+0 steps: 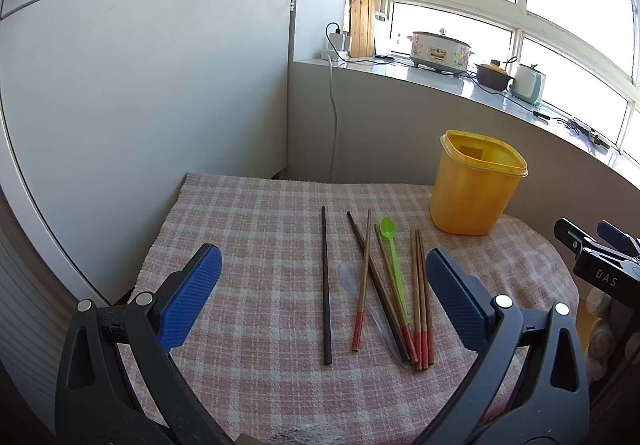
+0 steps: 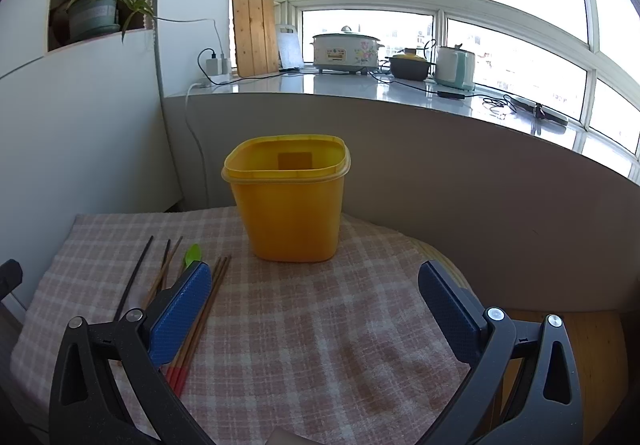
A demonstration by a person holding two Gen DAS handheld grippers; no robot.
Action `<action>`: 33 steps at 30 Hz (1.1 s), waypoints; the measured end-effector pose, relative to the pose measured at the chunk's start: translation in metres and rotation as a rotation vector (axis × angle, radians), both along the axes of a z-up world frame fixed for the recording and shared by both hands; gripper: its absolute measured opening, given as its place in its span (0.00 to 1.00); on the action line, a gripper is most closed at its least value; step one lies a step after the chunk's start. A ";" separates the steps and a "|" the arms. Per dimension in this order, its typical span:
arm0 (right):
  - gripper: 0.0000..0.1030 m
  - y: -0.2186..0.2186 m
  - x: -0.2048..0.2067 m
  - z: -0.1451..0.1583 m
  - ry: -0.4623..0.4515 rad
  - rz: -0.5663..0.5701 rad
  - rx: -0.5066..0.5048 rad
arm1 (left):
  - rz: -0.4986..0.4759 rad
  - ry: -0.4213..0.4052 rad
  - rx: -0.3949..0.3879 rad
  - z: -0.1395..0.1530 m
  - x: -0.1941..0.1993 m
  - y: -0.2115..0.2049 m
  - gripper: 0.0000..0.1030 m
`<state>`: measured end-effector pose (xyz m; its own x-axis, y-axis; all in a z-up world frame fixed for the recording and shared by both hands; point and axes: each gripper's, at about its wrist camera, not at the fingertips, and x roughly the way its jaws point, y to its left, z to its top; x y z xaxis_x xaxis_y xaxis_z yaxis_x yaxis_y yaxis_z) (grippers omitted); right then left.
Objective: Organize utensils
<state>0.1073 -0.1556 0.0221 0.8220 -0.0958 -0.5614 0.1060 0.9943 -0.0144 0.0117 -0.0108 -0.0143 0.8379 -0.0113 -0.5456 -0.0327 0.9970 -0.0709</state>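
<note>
Utensils lie side by side on a pink checked cloth [image 1: 256, 229]: a black chopstick [image 1: 326, 285], several wooden chopsticks with red ends [image 1: 420, 301], a green plastic spoon [image 1: 394, 261] and a clear plastic spoon [image 1: 352, 277] partly under them. A yellow plastic tub [image 1: 474, 185] stands upright at the cloth's far right, nothing visible inside. My left gripper [image 1: 322, 297] hovers open above the utensils. My right gripper [image 2: 316, 305] is open, facing the yellow tub [image 2: 290, 201]; its left finger hides part of the green spoon [image 2: 193, 254] and the wooden chopsticks [image 2: 200, 321].
A white cabinet [image 1: 140, 85] stands left of the table. Behind runs a grey ledge [image 2: 360, 89] with a cooker [image 2: 346, 53], a pot, a kettle, cables and a wooden board. The right gripper's body [image 1: 600, 257] shows at the right edge of the left wrist view.
</note>
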 end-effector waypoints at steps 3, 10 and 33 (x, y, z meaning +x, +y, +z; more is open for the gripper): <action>0.99 -0.001 0.001 -0.001 0.008 0.000 0.006 | 0.002 0.002 0.000 0.000 -0.001 0.000 1.00; 0.99 -0.002 0.002 -0.002 0.019 0.000 0.014 | 0.005 0.009 -0.004 -0.002 -0.001 -0.001 1.00; 0.99 -0.003 0.006 -0.005 0.043 0.004 0.023 | 0.000 0.029 -0.009 -0.007 0.003 0.005 1.00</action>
